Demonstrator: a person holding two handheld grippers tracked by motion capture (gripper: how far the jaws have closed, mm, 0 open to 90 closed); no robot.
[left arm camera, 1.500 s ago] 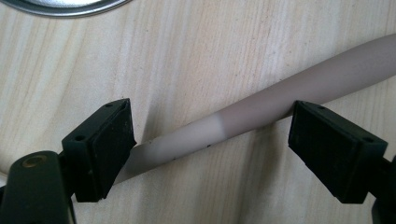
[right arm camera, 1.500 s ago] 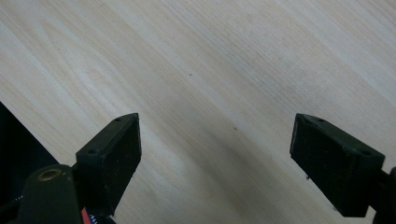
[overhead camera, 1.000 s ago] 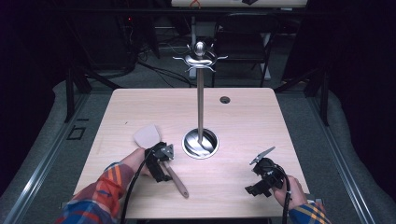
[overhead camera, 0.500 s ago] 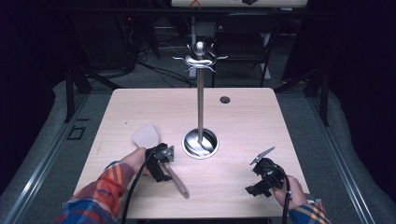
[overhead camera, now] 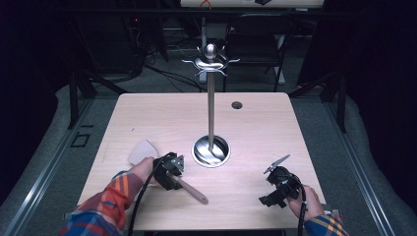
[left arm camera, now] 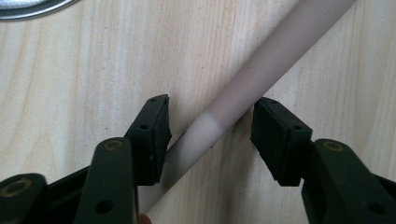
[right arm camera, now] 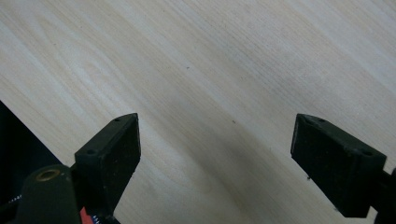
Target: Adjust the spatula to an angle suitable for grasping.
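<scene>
High view: your left gripper (overhead camera: 169,169) straddles the spatula (overhead camera: 167,172) where it lies on the table (overhead camera: 255,123) beside the stand (overhead camera: 211,147), same as before, jaws spread round its handle, not clamped; your right gripper (overhead camera: 278,184) unmoved, wide open over bare wood

Looking like lab or recording studio, not home: square pale wood-grain table (overhead camera: 162,118) with round cable hole (overhead camera: 237,104) standing alone on grey carpeted floor (overhead camera: 49,147); black curtains hanging on both sides; dark metal stand legs (overhead camera: 78,93) bracing at left, black cables (overhead camera: 167,73) trailing across floor behind; dark chair (overhead camera: 255,49) sitting beyond table; surroundings staying dim
</scene>
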